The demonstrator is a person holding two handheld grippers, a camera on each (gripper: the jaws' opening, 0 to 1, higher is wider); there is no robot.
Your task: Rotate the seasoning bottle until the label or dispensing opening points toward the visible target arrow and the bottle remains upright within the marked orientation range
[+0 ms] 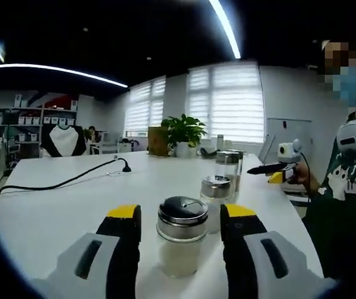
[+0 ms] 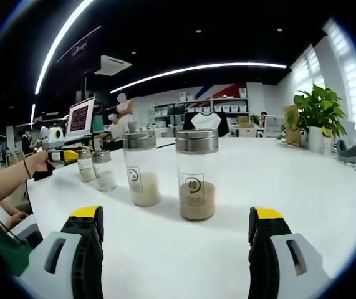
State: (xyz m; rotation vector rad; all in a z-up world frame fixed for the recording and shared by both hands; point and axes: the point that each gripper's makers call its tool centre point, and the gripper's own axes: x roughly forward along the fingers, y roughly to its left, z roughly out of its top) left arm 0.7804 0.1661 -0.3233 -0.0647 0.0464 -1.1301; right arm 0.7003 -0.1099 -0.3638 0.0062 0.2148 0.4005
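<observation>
You are lining up the grasp, not yet turning anything. In the left gripper view, your left gripper [image 1: 181,227] is standing open, its yellow-tipped jaws flanking the short glass seasoning bottle with the steel shaker lid [image 1: 181,237] but gripping nothing; a sliver of gap is showing on each side, though the fisheye is making contact hard to rule out. The bottle is standing upright on the white table [image 1: 72,205], between the jaws.

Your right gripper [image 2: 176,230] is hanging wide open and empty, facing a tall glass jar of brown seasoning [image 2: 197,174] well ahead.

Next, you are probably needing to close gently and twist about the vertical. No target arrow is showing, so find it first.
</observation>
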